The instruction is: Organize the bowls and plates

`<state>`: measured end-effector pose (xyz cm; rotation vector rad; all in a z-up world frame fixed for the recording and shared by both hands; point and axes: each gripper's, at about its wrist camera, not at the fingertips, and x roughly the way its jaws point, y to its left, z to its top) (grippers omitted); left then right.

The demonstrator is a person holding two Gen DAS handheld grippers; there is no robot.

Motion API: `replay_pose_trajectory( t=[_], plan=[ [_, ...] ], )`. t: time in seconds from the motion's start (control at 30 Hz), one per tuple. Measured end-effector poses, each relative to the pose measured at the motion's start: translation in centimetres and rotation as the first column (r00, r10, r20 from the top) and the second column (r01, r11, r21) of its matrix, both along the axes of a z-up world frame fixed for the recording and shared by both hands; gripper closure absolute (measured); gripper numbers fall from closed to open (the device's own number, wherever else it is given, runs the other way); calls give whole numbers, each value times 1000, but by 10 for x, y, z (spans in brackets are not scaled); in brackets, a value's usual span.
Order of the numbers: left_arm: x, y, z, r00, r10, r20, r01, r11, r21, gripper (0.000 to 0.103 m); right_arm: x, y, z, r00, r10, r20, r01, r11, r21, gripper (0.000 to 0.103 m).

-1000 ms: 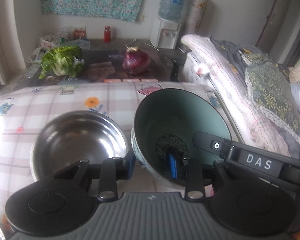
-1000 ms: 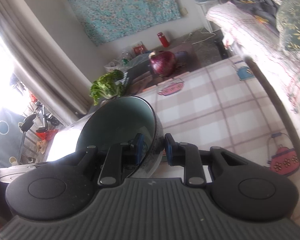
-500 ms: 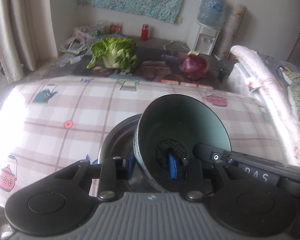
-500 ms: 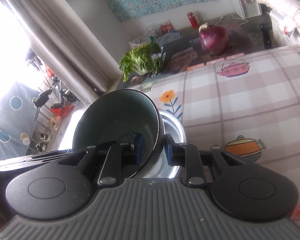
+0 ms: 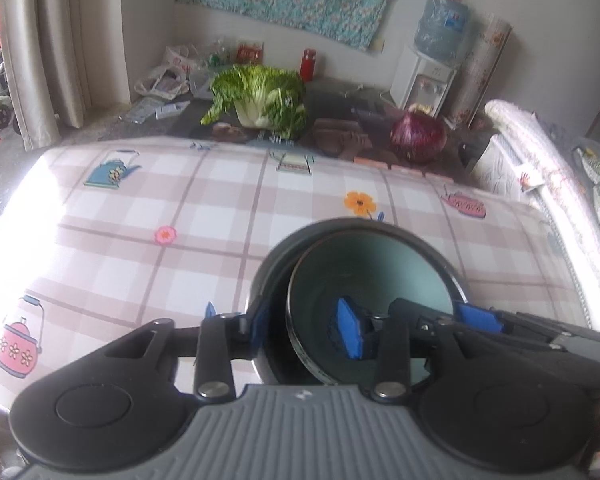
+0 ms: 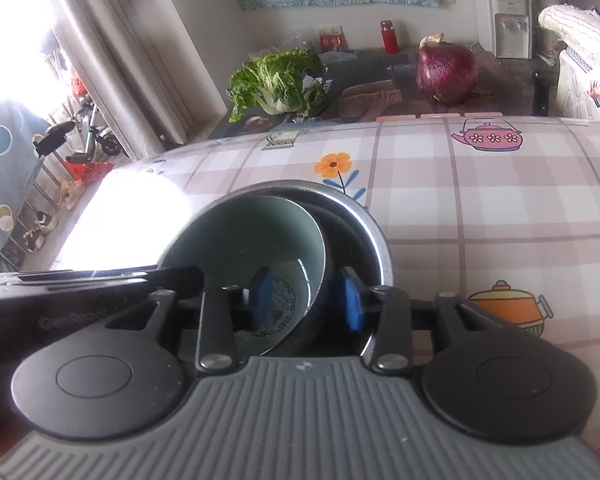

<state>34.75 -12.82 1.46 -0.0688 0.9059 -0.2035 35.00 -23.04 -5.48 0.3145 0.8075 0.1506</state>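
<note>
The green bowl sits tilted inside the steel bowl, both on the worktop under a checked cloth printed with teapots and flowers. Each tool straddles the green bowl's rim from an opposite side.

Left tool: its jaws are opening, with one blue pad inside the green bowl and the other outside its wall, over the steel bowl's near rim. The rim runs between the pads, and gaps show on both sides, so nothing is clamped.

Right tool: its jaws are opening too. One pad hangs inside the green bowl above a dark printed round on its bottom; the other stands outside the wall, in the gap to the steel bowl. The wall of the green bowl passes between them, and neither pad presses on it.

The green bowl is glazed, smooth and pale teal inside, with a dark patterned band on its outside. The steel bowl is wider, shiny, with a thin rolled rim. Beyond the worktop lie a leafy cabbage and a round purple onion.
</note>
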Motion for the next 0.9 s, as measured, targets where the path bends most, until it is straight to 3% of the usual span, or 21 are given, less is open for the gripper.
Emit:
replay_pose_trajectory(
  t=[0.07,0.23,0.4,0.57,0.63,0.77,0.9],
  plan=[
    [-7,8,10,999,10,32,-9,999,-32,40,-3,-5,3,1000,-23,6,23,1000,14,49],
    [-34,27,31,994,5,109,5,996,-84,25,-24,-11,19,998,-48,42,45,996,74,31],
    [-81,46,54,969,23,245,-6,998,-69,13,-69,-14,42,995,-58,85,46,989,138,28],
    [-140,72,73,918,71,391,-64,997,-31,0,-128,-13,62,991,-65,119,44,984,172,27],
    [-164,85,78,899,87,429,-88,996,-19,0,-152,-9,69,990,-57,130,34,984,176,27],
    [-205,115,79,883,113,456,-113,993,-26,0,-196,9,78,987,-27,158,-3,983,181,26],
    [-236,149,70,888,119,443,-106,993,-55,0,-229,35,81,985,21,170,-55,979,195,26]
  ],
)
